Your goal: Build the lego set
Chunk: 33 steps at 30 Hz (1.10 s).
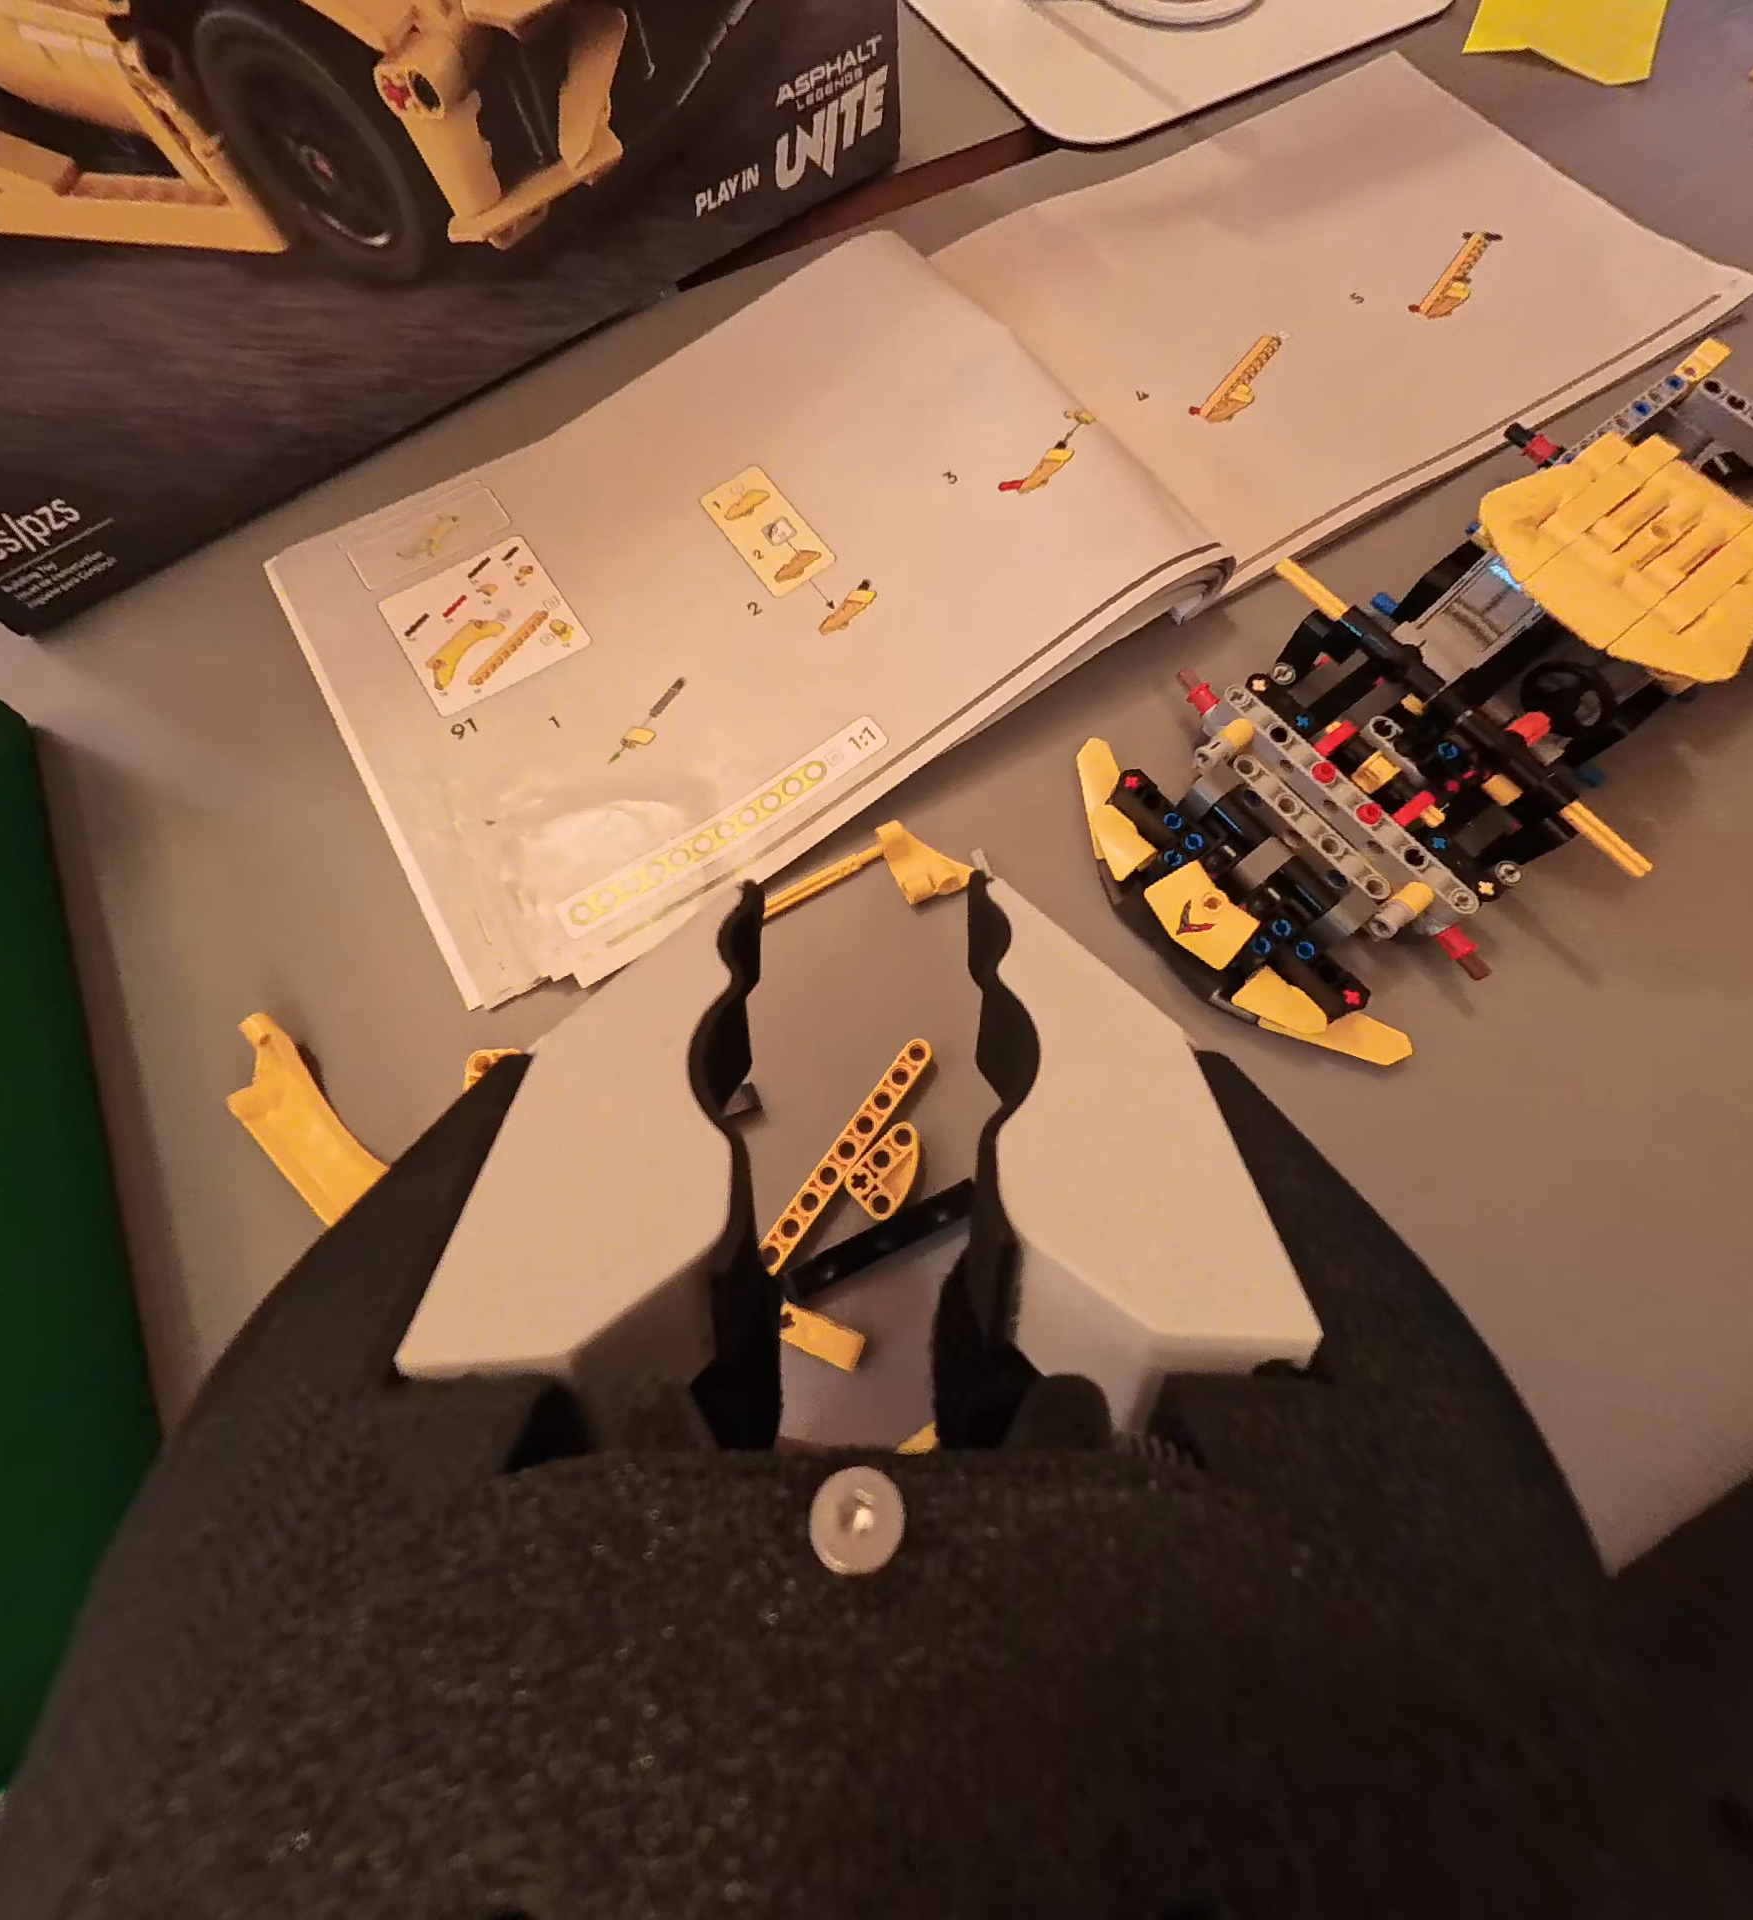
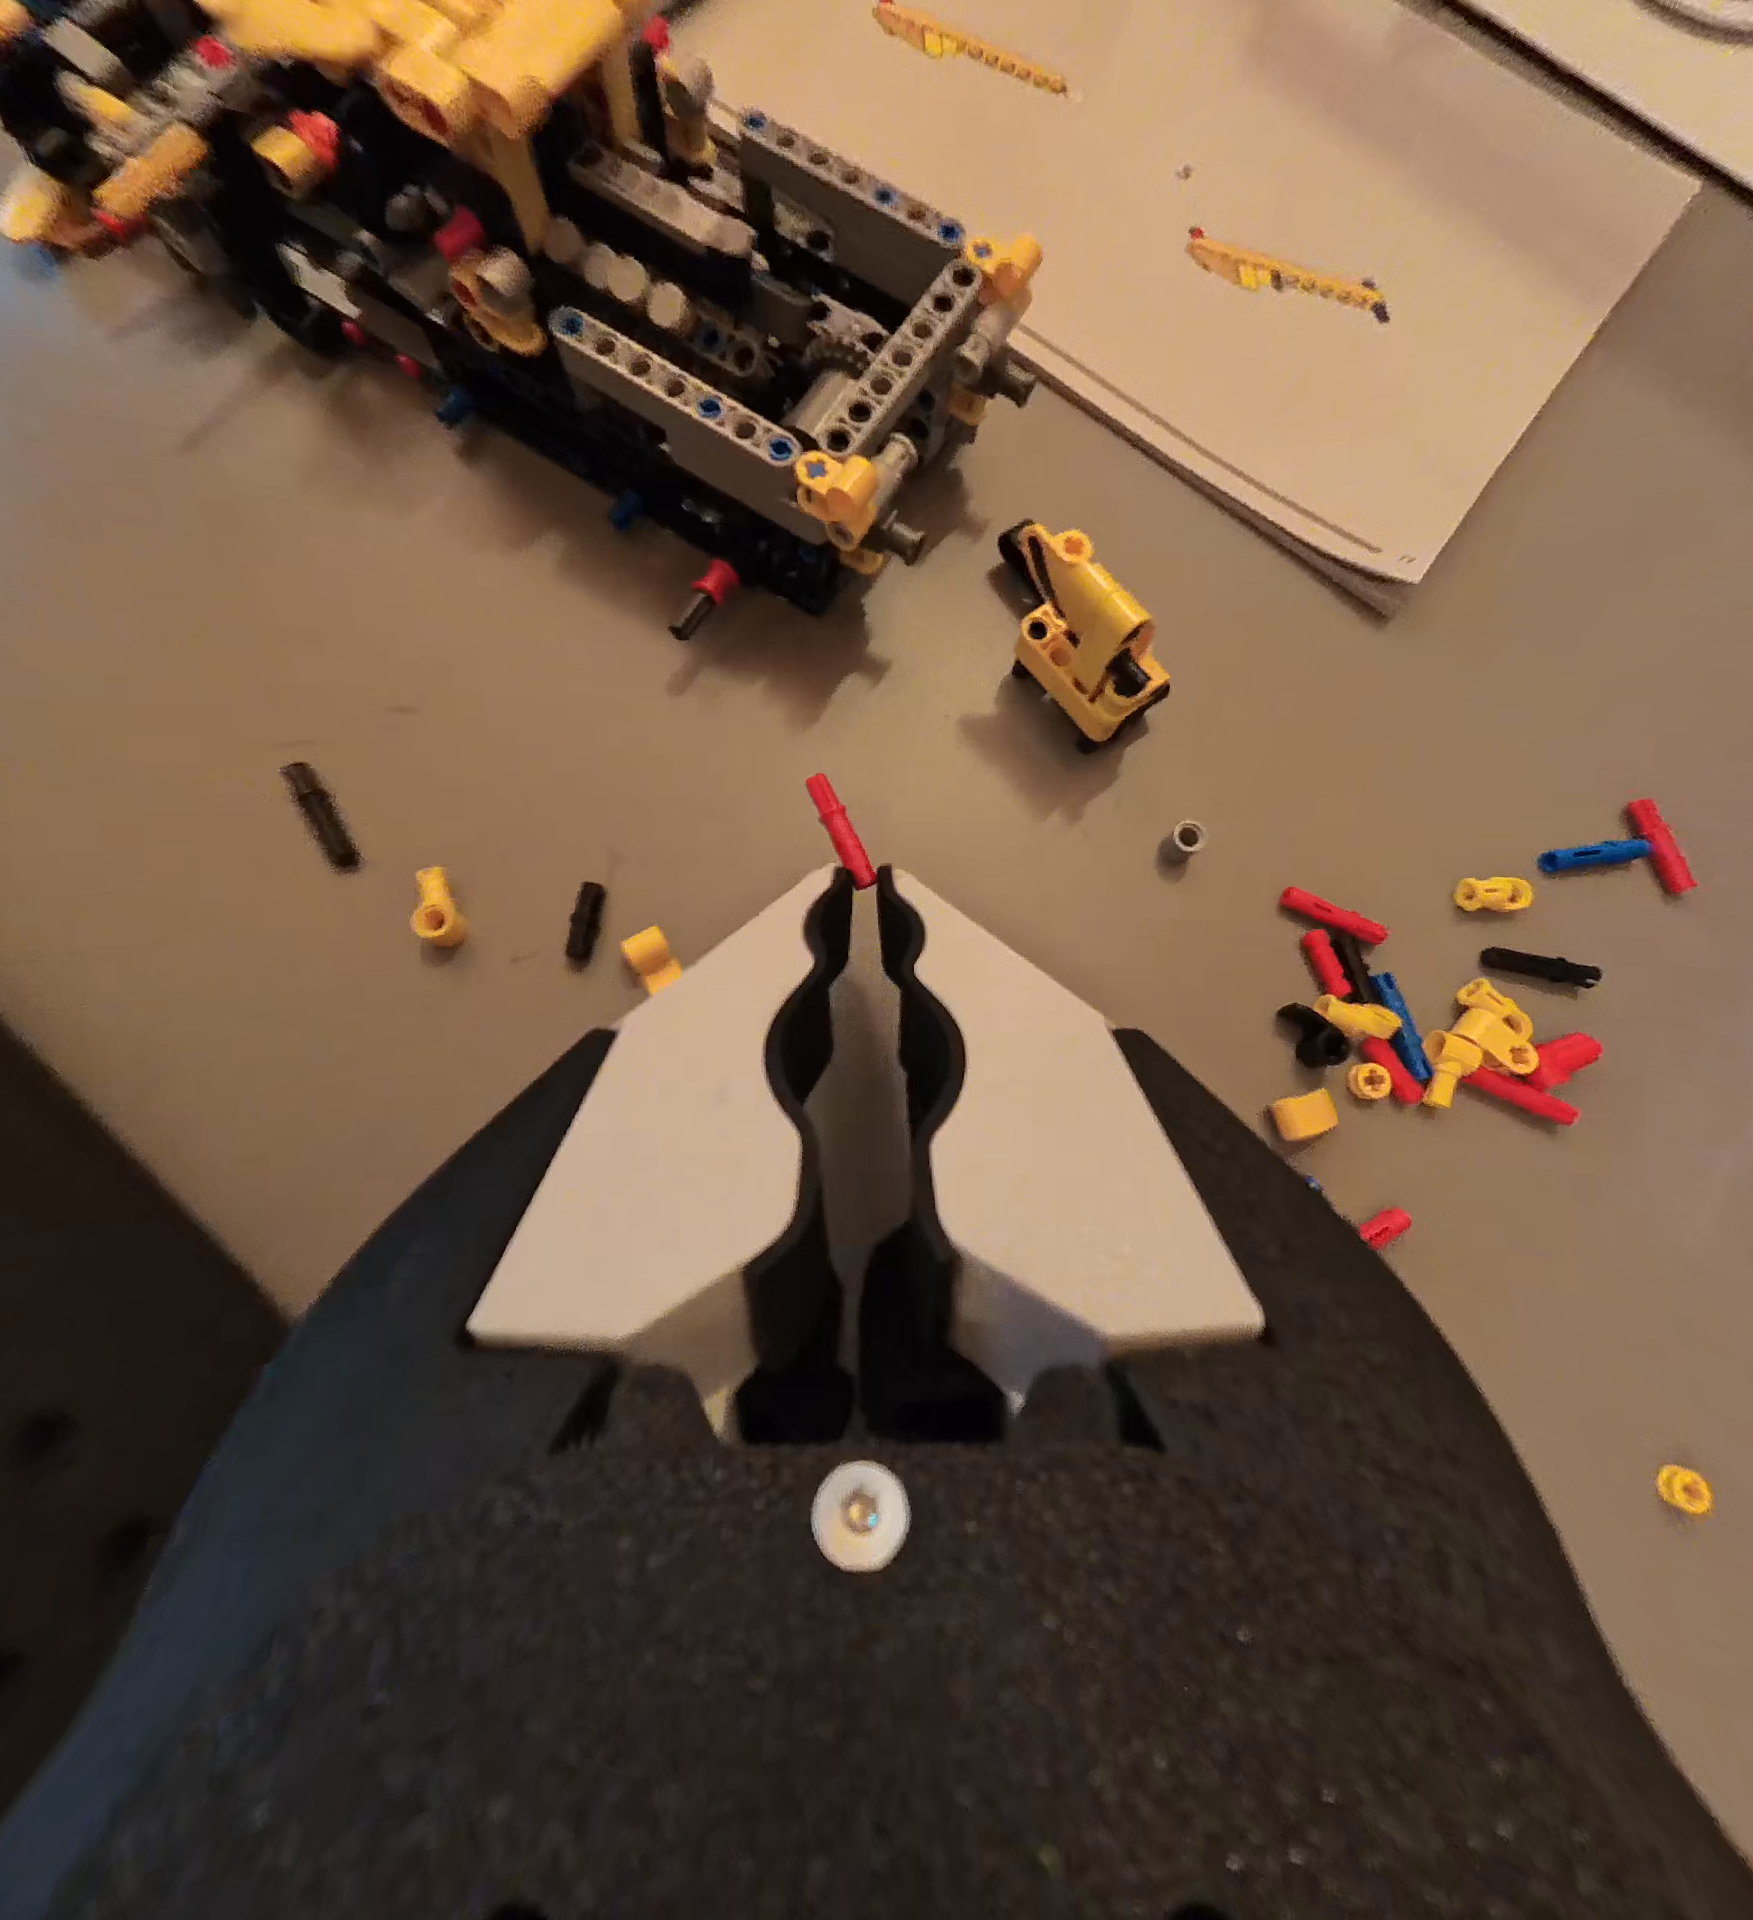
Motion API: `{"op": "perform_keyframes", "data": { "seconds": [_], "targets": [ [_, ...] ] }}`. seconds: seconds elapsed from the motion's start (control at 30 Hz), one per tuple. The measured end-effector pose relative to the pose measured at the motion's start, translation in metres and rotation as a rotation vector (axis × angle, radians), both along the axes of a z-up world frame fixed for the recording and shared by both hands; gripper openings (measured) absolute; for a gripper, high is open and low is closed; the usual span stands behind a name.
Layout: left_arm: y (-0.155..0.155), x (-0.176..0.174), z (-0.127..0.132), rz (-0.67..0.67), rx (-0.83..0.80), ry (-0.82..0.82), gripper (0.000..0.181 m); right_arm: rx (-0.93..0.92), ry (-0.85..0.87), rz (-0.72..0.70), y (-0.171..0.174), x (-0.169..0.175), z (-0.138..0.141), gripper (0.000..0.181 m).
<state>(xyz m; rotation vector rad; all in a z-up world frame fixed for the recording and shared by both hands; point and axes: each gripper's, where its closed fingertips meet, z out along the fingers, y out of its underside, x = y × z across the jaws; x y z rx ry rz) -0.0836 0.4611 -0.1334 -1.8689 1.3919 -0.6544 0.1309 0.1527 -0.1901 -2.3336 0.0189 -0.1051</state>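
The part-built yellow and black car model (image 1: 1454,717) stands on the grey table right of the open instruction booklet (image 1: 851,582); it also shows in the right wrist view (image 2: 560,270). My left gripper (image 1: 861,894) is open and empty above a long yellow holed beam (image 1: 851,1148), a small yellow piece (image 1: 887,1169) and a black beam (image 1: 877,1242). A yellow piece on an axle (image 1: 913,862) lies just beyond its tips. My right gripper (image 2: 861,878) is shut on a red pin (image 2: 839,826) that sticks out past the tips, held above the table.
The set's box (image 1: 332,208) stands at the back left. A curved yellow panel (image 1: 295,1127) lies left of my left gripper. A small yellow sub-assembly (image 2: 1085,634) sits near the model's rear. Loose pins and connectors (image 2: 1433,1029) lie at the right; more (image 2: 436,904) lie at the left. Left tips to right tips: about 40 cm. My right tips are about 40 cm from the small yellow piece (image 1: 887,1169), my left tips only 9 cm.
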Motion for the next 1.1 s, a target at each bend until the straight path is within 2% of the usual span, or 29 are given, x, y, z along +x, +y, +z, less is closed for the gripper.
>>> {"op": "perform_keyframes", "data": {
  "seconds": [0.13,0.27,0.47,0.63,0.73,0.87,0.93,1.0,1.1],
  "targets": [
    [-0.004,-0.002,0.004,0.002,0.0,-0.011,0.04,0.047,0.093,0.153,-0.014,-0.031,0.014,0.004],
    [-0.007,0.0,0.004,-0.004,0.001,-0.009,0.04,-0.032,0.172,0.27,-0.029,-0.063,-0.001,0.004],
    [-0.012,0.005,0.008,-0.019,0.007,-0.019,0.04,-0.102,0.066,0.25,-0.027,-0.064,-0.023,0.004],
    [-0.012,0.005,0.008,-0.02,0.015,-0.013,0.04,-0.041,0.073,0.21,-0.026,-0.052,-0.013,0.008],
    [-0.011,0.005,0.009,-0.011,0.009,-0.016,0.04,0.034,0.077,0.117,-0.025,-0.019,0.008,0.01],
    [-0.011,0.006,0.01,-0.004,0.019,-0.014,0.04,0.04,-0.03,-0.179,-0.025,0.079,0.022,0.014],
    [-0.011,0.006,0.01,0.0,0.019,-0.015,0.04,0.049,-0.036,-0.281,-0.018,0.114,0.023,0.02],
    [-0.01,0.006,0.009,0.004,0.018,-0.01,0.04,0.015,-0.011,-0.316,-0.009,0.133,0.015,0.027],
    [-0.007,0.0,0.01,0.021,0.039,0.007,0.039,0.0,0.028,-0.351,0.003,0.144,0.012,0.021]
  ]
}}
